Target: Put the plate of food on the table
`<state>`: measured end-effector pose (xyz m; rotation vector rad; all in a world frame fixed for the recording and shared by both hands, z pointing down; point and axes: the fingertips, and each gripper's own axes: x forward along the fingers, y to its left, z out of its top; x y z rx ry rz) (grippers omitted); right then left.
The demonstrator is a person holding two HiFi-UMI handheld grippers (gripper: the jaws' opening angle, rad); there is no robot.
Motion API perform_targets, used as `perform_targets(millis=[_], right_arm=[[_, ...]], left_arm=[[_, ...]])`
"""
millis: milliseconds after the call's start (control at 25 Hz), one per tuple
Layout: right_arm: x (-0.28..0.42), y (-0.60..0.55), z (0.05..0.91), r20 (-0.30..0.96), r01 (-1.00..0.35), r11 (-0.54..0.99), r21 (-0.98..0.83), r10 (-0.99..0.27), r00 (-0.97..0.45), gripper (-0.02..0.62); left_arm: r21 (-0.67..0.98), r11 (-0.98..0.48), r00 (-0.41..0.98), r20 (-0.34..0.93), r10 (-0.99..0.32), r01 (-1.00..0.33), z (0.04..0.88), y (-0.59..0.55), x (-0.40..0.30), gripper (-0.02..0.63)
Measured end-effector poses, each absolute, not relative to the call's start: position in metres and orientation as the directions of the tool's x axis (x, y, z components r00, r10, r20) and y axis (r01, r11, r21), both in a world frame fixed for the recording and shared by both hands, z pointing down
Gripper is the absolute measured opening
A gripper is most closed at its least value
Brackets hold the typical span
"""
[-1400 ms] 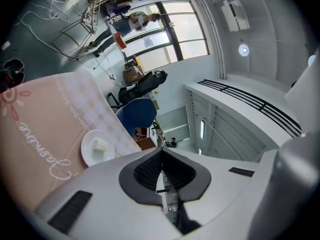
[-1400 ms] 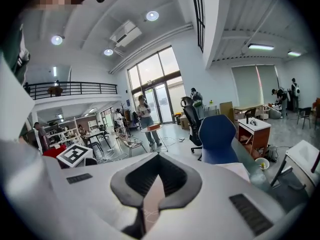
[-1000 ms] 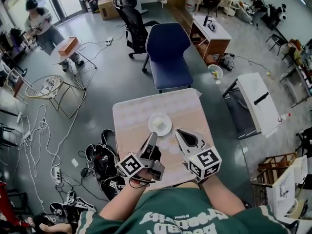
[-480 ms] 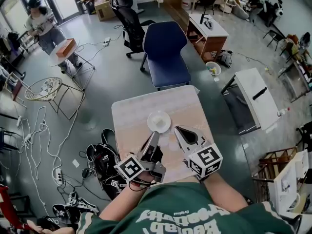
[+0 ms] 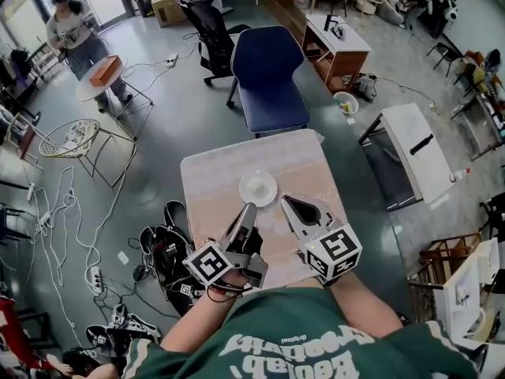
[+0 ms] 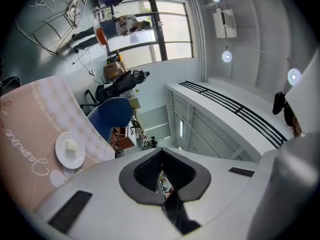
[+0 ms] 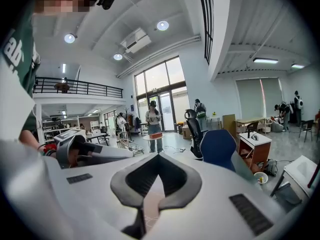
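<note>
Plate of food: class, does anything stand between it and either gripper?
Nothing visible does. The plate sits on the table, with only table surface between it and the left gripper and the right gripper.

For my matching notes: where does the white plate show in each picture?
Head view: plate at centre, on the table.
Left gripper view: plate at lower left, on the table.
Right gripper view: not in it.
Shared landmark: blue chair.

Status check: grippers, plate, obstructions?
Both shut, empty: left gripper, right gripper. The plate of food sits on the table, ungripped. Nothing blocking it.
</note>
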<state>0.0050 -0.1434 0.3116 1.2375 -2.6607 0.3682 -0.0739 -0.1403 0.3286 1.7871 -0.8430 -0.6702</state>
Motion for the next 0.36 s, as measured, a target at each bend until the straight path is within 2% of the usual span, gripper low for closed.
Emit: perform_targets(millis=[360], right_arm=[[-0.0009,-0.1393,0.3086,0.252,-0.76,0.635,-0.136,-0.72,-0.647,0.014]], left_arm=[[0.944,-0.243,0.601,-0.064,-0.797,-0.222,0.3306,-0.1363,-0.0731,0.011]])
